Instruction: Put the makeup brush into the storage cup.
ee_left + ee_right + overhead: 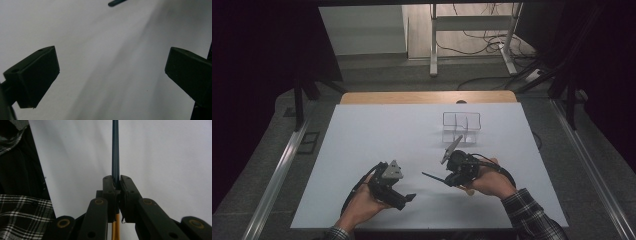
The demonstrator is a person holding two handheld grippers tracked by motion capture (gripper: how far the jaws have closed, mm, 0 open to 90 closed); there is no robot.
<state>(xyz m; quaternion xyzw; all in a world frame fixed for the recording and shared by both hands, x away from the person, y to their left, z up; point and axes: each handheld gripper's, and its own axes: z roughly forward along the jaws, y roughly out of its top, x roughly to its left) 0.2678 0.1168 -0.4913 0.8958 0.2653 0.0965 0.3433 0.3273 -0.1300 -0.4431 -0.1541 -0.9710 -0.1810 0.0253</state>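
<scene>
A white table (362,150) is lying under both hands, with a clear wire rack (461,127) standing toward its far side. The left gripper (404,199) is hovering low with jaws spread wide, gripping nothing. The right gripper (116,185) is clamping tight on a thin dark-blue stick with an orange end (115,150), which is pointing toward the left gripper.

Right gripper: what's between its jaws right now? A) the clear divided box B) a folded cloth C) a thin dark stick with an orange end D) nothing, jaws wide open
C. In the right gripper view the right gripper is clamped on a thin dark stick whose orange end shows below the jaws; the clear divided box sits apart on the table.
</scene>
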